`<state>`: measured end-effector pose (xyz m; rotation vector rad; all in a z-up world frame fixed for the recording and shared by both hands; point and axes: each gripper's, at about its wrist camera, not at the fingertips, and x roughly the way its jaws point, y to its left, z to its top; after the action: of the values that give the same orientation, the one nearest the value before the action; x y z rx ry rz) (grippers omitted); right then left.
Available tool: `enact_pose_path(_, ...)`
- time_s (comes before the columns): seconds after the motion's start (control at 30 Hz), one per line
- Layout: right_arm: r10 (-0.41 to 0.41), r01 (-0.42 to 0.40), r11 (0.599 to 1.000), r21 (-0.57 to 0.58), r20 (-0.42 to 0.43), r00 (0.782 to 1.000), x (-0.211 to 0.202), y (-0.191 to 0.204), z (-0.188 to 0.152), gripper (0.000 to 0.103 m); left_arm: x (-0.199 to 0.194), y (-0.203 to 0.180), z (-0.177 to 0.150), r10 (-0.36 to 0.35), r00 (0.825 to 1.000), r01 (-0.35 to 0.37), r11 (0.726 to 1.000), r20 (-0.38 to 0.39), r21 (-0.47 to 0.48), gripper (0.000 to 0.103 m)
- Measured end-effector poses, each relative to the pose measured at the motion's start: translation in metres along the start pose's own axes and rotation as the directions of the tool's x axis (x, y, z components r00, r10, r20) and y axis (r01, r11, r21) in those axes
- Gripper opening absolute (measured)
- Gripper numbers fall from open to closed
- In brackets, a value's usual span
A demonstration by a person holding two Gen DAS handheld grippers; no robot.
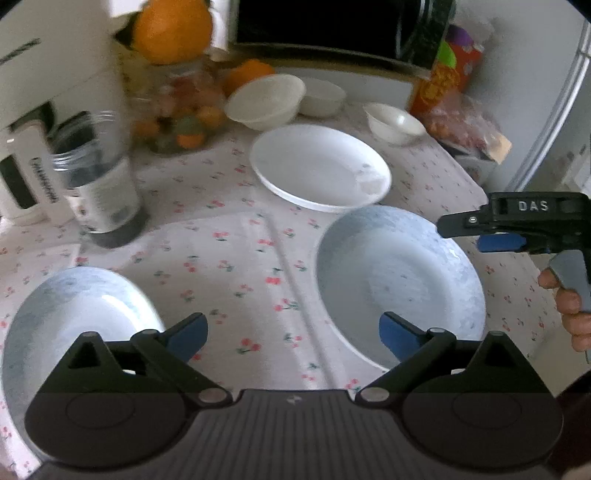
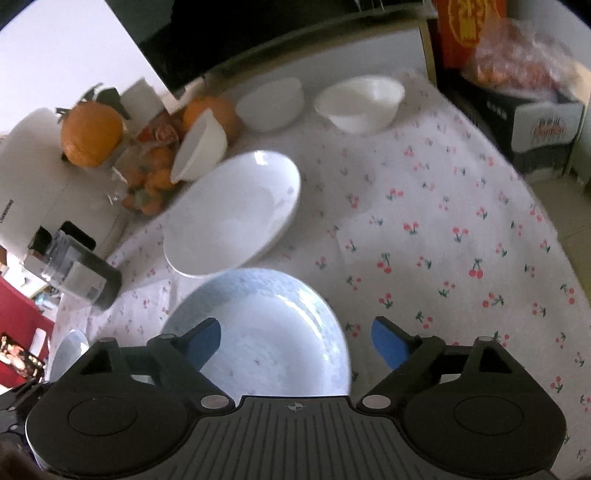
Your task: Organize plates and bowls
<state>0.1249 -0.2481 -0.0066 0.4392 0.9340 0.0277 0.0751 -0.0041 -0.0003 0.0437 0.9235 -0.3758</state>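
My left gripper [image 1: 291, 325] is open over the cherry-print tablecloth [image 1: 236, 258], with nothing between its pads. One pale blue plate [image 1: 74, 314] lies at its left and another pale blue plate [image 1: 399, 280] at its right. Beyond them rest a white plate [image 1: 321, 166] and white bowls [image 1: 266, 99]. My right gripper [image 2: 295, 328] is open above the near blue plate [image 2: 266, 332], gripping nothing. It also shows at the right of the left wrist view as the right gripper [image 1: 465, 234]. In the right wrist view the white plate [image 2: 232, 218] lies behind, with three white bowls [image 2: 362, 99].
A jar with dark contents [image 1: 99, 184] and a white appliance [image 1: 29, 155] stand at the left. Oranges [image 1: 170, 29] and a bag of small fruit [image 1: 184, 110] crowd the back, under a dark microwave [image 1: 325, 26]. Red packets [image 1: 443, 85] and a box [image 2: 524, 122] fill the right. A hand [image 1: 572, 314] holds the right gripper.
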Motion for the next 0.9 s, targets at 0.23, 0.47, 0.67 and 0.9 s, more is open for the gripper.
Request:
enact_pose_path(0.23, 0.037, -0.032, 0.996, -0.083, 0.06, 0.997, -0.007, 0.035, -0.01, 0.099, -0.013, 0.025, -0.006, 0.059, 0.997, -0.058, 0.998, 0.045, -0.04, 0.102)
enact_pose_path(0.47, 0.064, -0.051, 0.983, -0.174, 0.068, 0.996, -0.001, 0.075, -0.023, 0.099, -0.021, 0.048, -0.017, 0.121, 0.992, -0.118, 0.992, 0.044, -0.053, 0.102)
enact_pose_path(0.67, 0.087, -0.072, 0.981, -0.181, 0.077, 0.993, 0.005, 0.099, -0.031, 0.1, -0.028, 0.069, -0.026, 0.172, 0.984, -0.169, 0.983, 0.041, -0.075, 0.102)
enact_pose_path(0.9, 0.114, -0.095, 0.977, -0.192, 0.094, 0.989, 0.01, 0.12, -0.039, 0.101, -0.031, 0.092, -0.033, 0.217, 0.976, -0.213, 0.971, 0.027, -0.108, 0.102)
